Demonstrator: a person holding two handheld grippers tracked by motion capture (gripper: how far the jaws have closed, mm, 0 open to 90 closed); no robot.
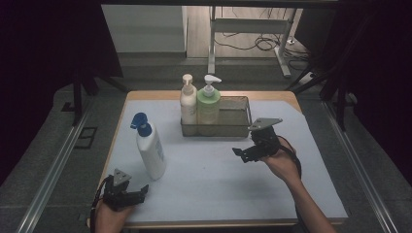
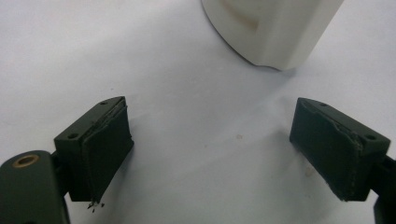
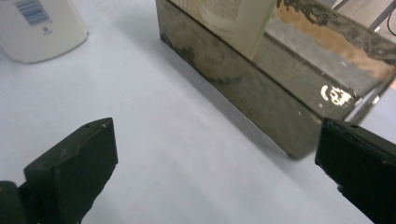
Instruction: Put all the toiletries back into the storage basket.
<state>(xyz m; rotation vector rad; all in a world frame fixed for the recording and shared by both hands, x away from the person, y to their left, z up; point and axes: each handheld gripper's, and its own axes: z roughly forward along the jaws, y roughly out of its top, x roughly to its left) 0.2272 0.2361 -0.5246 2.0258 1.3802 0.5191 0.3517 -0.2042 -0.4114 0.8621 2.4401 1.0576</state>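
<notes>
While both my grippers rest low on the table [image 1: 291, 194], a white bottle [image 1: 150, 148] with a blue pump lies flat between them.

At left, my left gripper [image 1: 130, 190] sits just short of the bottle's base, jaws spread wide and holding nothing. Farther back, a wire basket [image 1: 233, 127] holds two upright pump bottles [image 1: 200, 103]. At right, my right gripper [image 1: 248, 151] hovers just before the basket, jaws wide apart and empty.
</notes>
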